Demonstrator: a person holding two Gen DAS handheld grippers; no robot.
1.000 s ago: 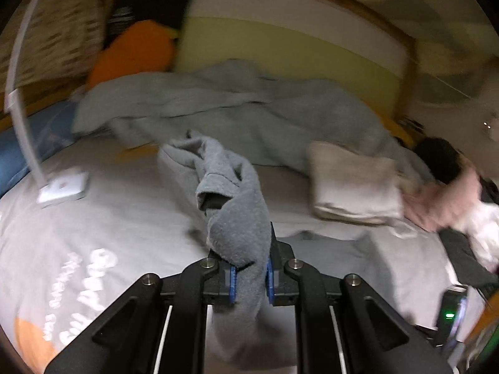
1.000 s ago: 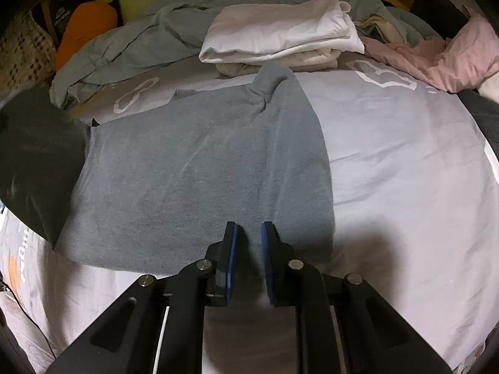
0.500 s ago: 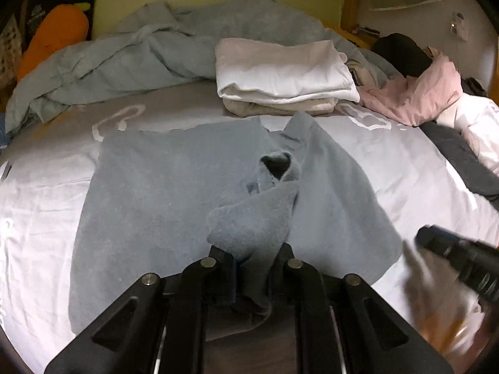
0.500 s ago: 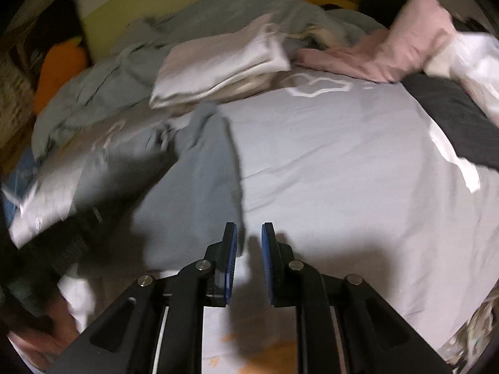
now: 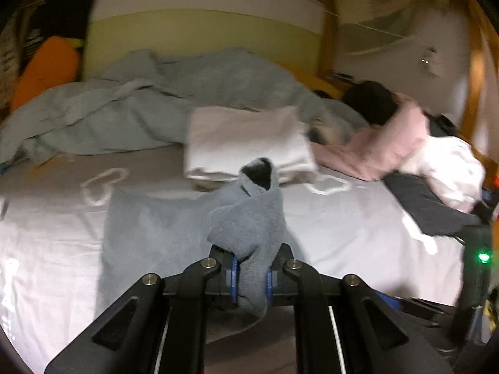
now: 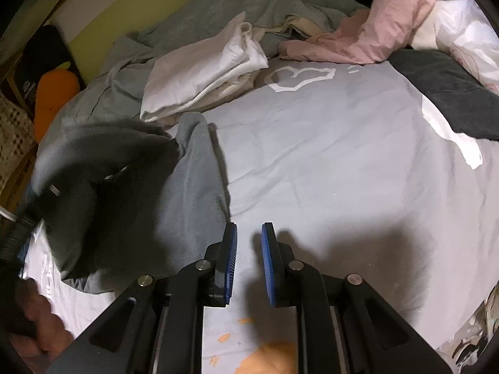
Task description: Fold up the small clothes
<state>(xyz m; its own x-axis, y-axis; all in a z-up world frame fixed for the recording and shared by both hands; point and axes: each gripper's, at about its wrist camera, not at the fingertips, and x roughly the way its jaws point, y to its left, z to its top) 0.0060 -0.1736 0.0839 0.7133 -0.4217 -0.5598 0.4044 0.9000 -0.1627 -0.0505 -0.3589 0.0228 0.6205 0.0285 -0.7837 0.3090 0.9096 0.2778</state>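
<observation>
Meanwhile left tool (image 5: 251,275) pinches one grey garment (image 5: 174,237); right tool (image 6: 248,261) gapes empty.

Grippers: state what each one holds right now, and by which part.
The left gripper is shut on a bunched edge of the grey garment; which part cannot be told. The right gripper is open and empty.
</observation>
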